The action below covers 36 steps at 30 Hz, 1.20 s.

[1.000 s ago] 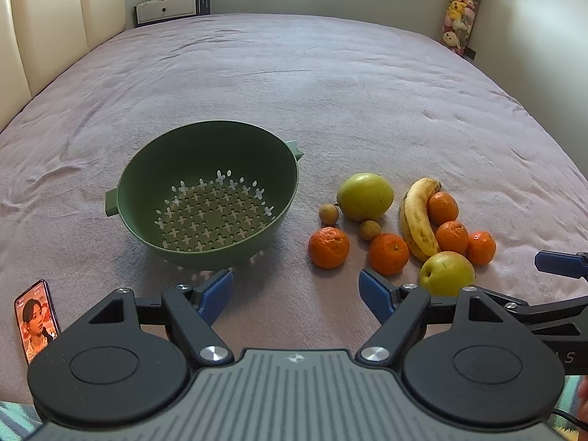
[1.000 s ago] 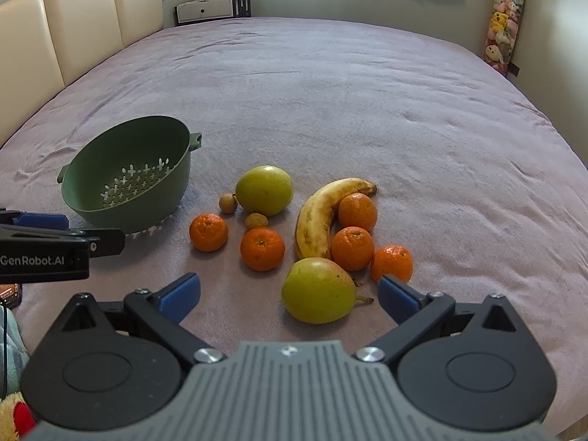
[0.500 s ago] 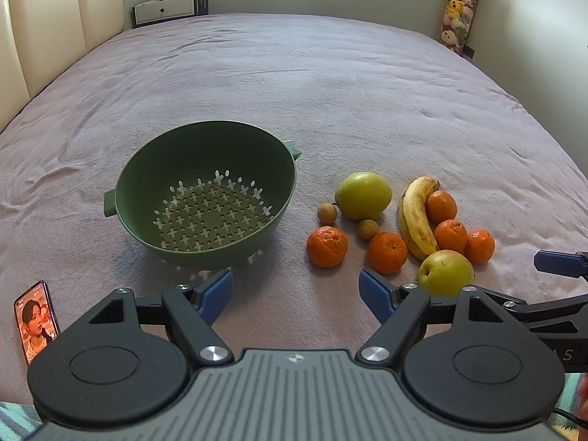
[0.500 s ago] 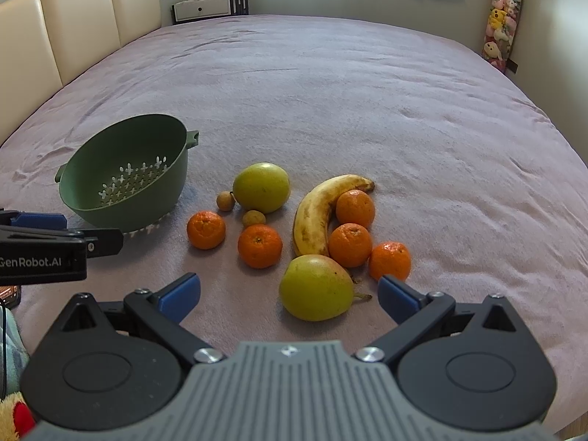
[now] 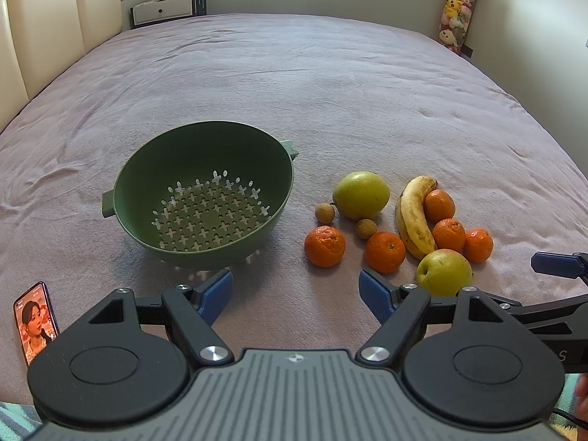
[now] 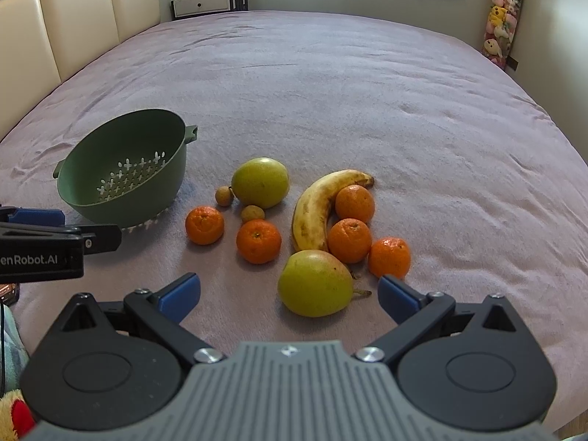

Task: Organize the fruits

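Fruit lies loose on the bed (image 6: 367, 92), none of it yet in the green colander (image 5: 205, 205), so the sorting looks barely begun. Both grippers are released and hold nothing. The right gripper (image 6: 288, 294) hovers with its jaws spread wide, and the nearer pear (image 6: 315, 282) sits just ahead of them, slightly right of centre, with its stem pointing to the right. That makes the right hand the nearer one for a first pick. Beyond the pear lie the banana (image 6: 319, 209), its long axis running away from the gripper and curving right, several mandarins, two small brown fruits and a second pear (image 6: 261, 182). The left gripper (image 5: 296, 296), also spread, faces the gap between colander and fruit: the colander is ahead to its left, and the closest mandarin (image 5: 325, 245) is just ahead to its right. A carry from pear to colander would likely run leftward across the left gripper's front.
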Tool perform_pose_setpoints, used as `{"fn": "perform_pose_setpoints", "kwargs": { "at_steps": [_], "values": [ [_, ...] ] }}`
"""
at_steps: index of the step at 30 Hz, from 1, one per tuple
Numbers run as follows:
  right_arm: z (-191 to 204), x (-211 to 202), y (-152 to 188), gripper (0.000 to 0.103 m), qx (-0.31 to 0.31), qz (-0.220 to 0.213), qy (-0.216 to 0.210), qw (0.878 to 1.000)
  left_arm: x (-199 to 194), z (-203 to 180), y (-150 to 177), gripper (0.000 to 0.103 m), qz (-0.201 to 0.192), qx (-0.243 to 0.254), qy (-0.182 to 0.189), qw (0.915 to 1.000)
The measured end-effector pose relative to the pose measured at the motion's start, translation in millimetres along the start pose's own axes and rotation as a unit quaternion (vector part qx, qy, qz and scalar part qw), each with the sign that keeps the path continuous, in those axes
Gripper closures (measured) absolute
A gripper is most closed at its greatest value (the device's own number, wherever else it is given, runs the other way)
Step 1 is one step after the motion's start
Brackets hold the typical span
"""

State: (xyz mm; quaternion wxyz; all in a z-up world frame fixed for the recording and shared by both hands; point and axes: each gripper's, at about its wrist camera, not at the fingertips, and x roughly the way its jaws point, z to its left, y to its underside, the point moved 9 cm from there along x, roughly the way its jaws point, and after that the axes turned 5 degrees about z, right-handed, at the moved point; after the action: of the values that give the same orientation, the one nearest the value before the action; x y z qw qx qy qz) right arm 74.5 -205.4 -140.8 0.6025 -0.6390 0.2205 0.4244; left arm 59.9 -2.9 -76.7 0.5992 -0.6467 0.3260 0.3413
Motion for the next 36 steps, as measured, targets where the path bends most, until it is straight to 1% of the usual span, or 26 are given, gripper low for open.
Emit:
{"fn": "perform_pose_setpoints", "kwargs": {
  "at_steps": [10, 14, 16, 18, 22, 24, 26, 29, 30, 31, 33, 36],
  "values": [
    [-1, 3, 2, 0.004, 0.001, 0.006, 0.001, 1.000, -1, -5, 0, 0.012, 0.001, 0.001, 0.005, 1.0000],
    [-2, 4, 3, 0.004, 0.001, 0.012, 0.002, 1.000, -1, -7, 0, 0.013, 0.000, 0.003, 0.010, 0.9999],
    [-2, 4, 3, 0.004, 0.001, 0.013, 0.000, 1.000, -2, -7, 0, 0.016, -0.001, 0.004, 0.013, 0.9999],
    [-2, 4, 2, 0.004, 0.001, 0.012, -0.003, 1.000, -1, -7, 0, 0.021, -0.001, 0.005, 0.016, 0.9999],
    [-4, 7, 4, 0.004, 0.003, 0.019, -0.014, 1.000, 0, -7, -1, 0.026, 0.001, 0.003, 0.021, 0.9998],
    [-5, 8, 5, 0.004, 0.003, 0.018, -0.020, 1.000, 1, -7, 0, 0.031, 0.002, 0.003, 0.025, 0.9997],
    [-8, 8, 6, 0.004, 0.001, 0.014, -0.017, 1.000, 2, -8, 0, 0.033, 0.002, 0.004, 0.029, 0.9996],
    [-18, 11, 6, 0.004, 0.007, 0.008, -0.007, 1.000, 4, -13, 1, 0.039, 0.004, 0.008, 0.045, 0.9989],
    [-22, 11, 7, 0.005, 0.012, 0.007, -0.007, 1.000, 5, -15, 1, 0.042, 0.005, 0.009, 0.052, 0.9986],
    [-26, 13, 8, 0.012, 0.016, 0.006, -0.006, 1.000, 6, -18, 1, 0.043, 0.005, 0.012, 0.060, 0.9981],
    [-33, 15, 11, 0.020, 0.021, 0.007, -0.004, 1.000, 8, -23, 2, 0.045, 0.006, 0.018, 0.070, 0.9974],
    [-41, 19, 13, 0.021, 0.029, 0.005, 0.000, 1.000, 11, -30, 3, 0.046, 0.005, 0.029, 0.078, 0.9965]
  ]
}}
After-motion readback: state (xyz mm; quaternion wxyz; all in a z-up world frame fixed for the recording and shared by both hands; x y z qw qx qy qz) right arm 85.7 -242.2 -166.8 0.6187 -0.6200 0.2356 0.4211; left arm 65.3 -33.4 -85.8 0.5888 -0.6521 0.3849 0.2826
